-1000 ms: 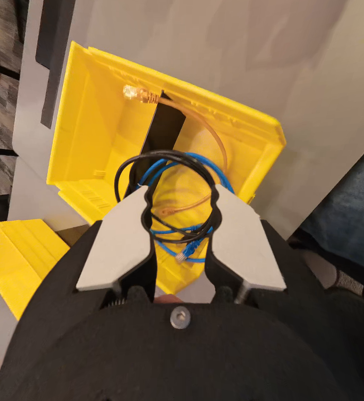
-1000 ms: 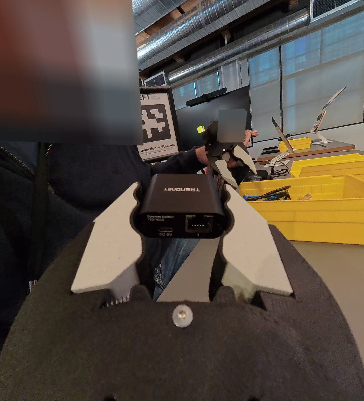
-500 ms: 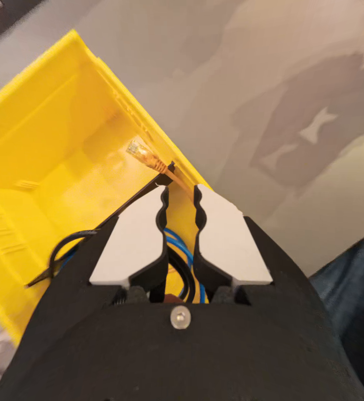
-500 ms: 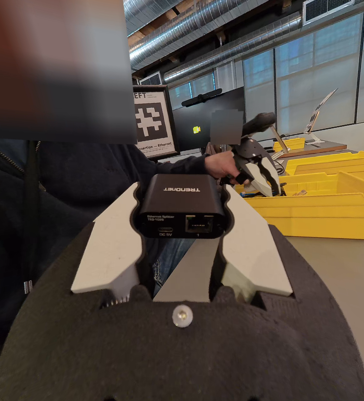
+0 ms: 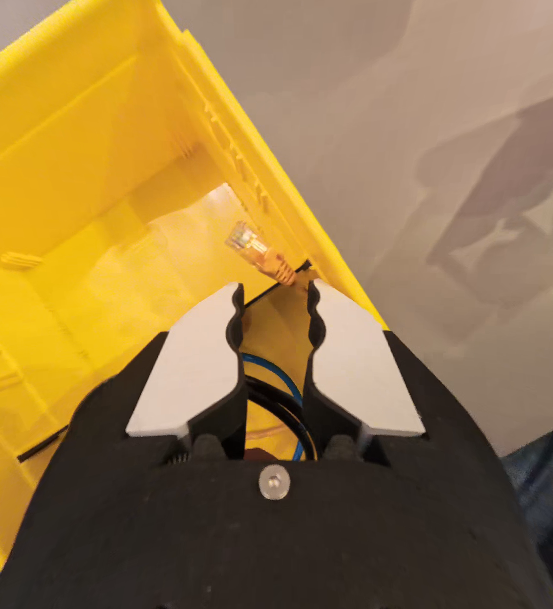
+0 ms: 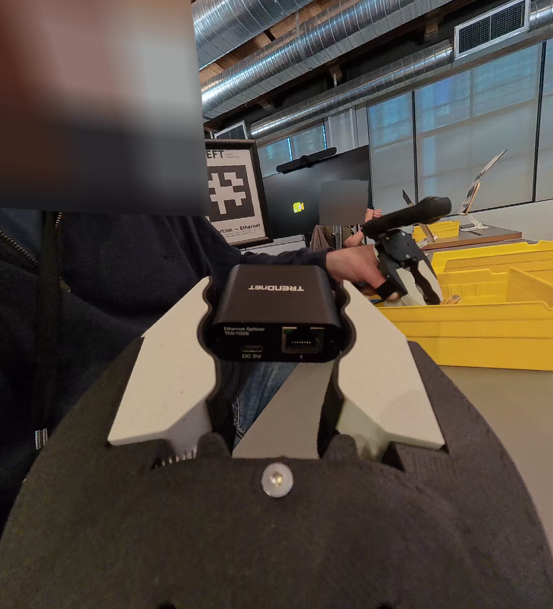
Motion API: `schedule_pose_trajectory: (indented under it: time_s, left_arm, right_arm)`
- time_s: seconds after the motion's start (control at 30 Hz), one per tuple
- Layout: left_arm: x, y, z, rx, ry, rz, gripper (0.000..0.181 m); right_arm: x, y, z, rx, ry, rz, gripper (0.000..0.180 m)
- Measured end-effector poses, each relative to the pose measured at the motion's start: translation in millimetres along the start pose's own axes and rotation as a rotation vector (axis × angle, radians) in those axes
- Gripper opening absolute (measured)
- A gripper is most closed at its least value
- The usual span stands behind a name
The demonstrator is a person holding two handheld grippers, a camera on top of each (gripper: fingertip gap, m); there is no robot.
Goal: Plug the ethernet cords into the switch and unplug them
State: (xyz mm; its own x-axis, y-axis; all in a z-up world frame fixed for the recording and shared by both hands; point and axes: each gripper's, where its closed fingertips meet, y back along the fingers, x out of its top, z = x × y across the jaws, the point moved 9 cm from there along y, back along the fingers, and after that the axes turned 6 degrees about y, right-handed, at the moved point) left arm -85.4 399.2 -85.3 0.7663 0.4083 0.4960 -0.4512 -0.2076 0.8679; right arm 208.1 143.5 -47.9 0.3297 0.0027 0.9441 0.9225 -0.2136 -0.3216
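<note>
My right gripper (image 6: pixel 275 286) is shut on a small black switch (image 6: pixel 276 316), held level above the table edge with its one ethernet port facing the camera. My left gripper (image 5: pixel 275 290) is open and reaches down into a yellow bin (image 5: pixel 87 164). An orange ethernet plug (image 5: pixel 252 250) lies just beyond its fingertips, against the bin's wall. A blue cord (image 5: pixel 288 382) and a black cord (image 5: pixel 278 405) coil below, between the fingers. The right wrist view shows the left gripper (image 6: pixel 433 296) dipping into that bin (image 6: pixel 466 329), held by a hand.
A second yellow bin (image 6: pixel 515 260) stands behind the first on the grey table (image 6: pixel 499 428). The person's dark jacket fills the left of the right wrist view. A framed sign (image 6: pixel 232 194) and a dark monitor stand behind. About 35 cm separates my left fingertips from my right.
My left gripper has moved forward over the bin, from above the coiled cords to just short of the orange plug, and its jaws stand narrower than a second ago. The right gripper holds the switch still.
</note>
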Motion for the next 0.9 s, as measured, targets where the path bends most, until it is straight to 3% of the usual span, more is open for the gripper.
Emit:
schedule_pose_trajectory:
  time_s: [0.03, 0.23, 0.4, 0.67, 0.9]
  left_arm:
    - [0.4, -2.4, -0.2, 0.013, -0.004, 0.003, 0.038]
    - [1.3, -7.0, 5.1, 0.074, -0.078, 0.047, 0.020]
    - [5.0, 8.4, 7.2, 0.126, -0.140, 0.088, 0.017]
    - [22.5, 55.5, 10.9, 0.046, -0.264, 0.131, 0.012]
    - [67.5, 134.6, 38.5, 0.084, -0.452, 0.253, 0.011]
  right_arm:
    - [0.0, 0.2, -0.3, -0.001, 0.002, 0.001, 0.072]
    - [1.1, 2.9, -2.0, -0.007, 0.011, 0.007, 0.072]
    - [0.8, 3.8, -2.1, -0.015, 0.015, 0.002, 0.072]
    - [0.1, 1.5, -2.3, -0.032, 0.028, -0.029, 0.072]
    - [2.2, 1.9, -4.6, -0.046, 0.049, -0.046, 0.072]
